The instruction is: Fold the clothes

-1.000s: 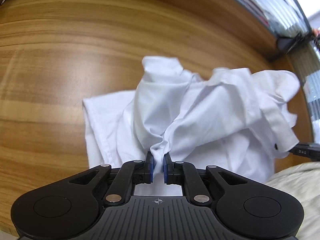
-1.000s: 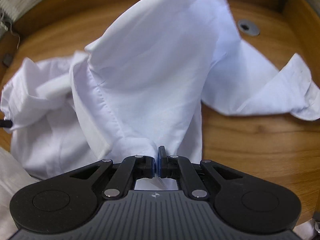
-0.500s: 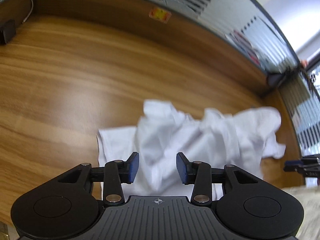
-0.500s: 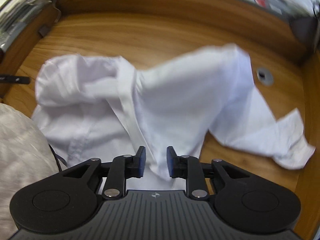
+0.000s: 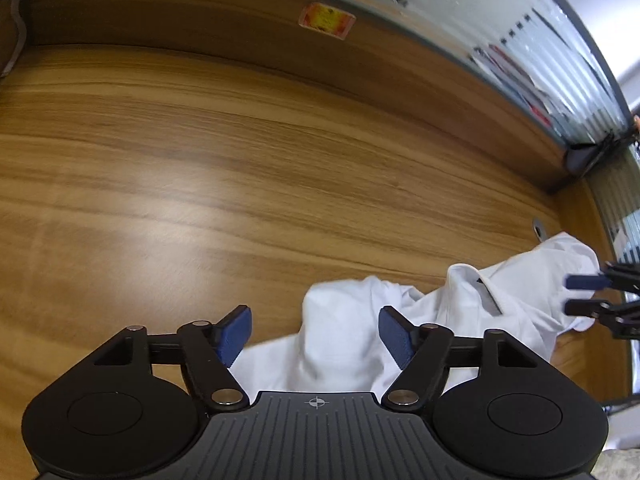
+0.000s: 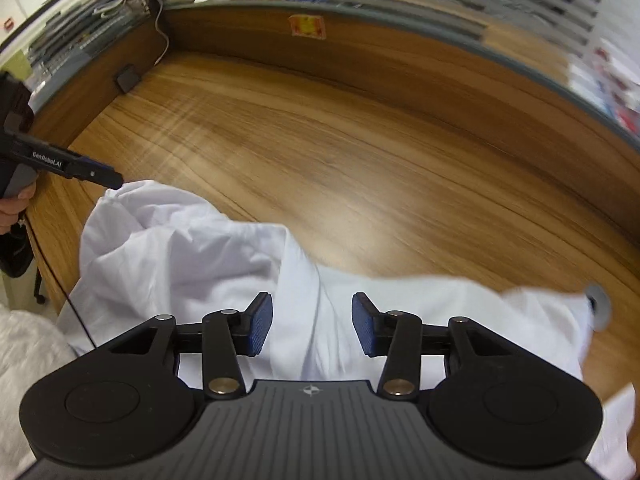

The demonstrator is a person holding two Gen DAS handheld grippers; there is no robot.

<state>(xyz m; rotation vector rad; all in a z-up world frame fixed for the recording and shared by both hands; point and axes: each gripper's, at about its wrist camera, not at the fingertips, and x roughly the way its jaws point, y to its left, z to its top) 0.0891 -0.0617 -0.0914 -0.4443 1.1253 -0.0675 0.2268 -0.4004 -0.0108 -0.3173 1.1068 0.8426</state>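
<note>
Crumpled white shirt [image 6: 208,264] lies at the desk's [image 5: 200,184] near edge, far half bare; left gripper [image 5: 316,334] and right gripper [image 6: 312,322] both spread wide, holding nothing.

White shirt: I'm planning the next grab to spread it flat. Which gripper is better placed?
Right, probably. The right gripper is open with the white shirt directly between its fingers. The left gripper is open too, but the cloth lies mostly off to its right.

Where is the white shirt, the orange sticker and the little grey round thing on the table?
white shirt [image 6: 208,252], right wrist view, crumpled middle.
orange sticker [image 5: 327,21], left wrist view, its centre.
grey round thing [image 6: 599,305], right wrist view, its visible face beside the shirt.
</note>
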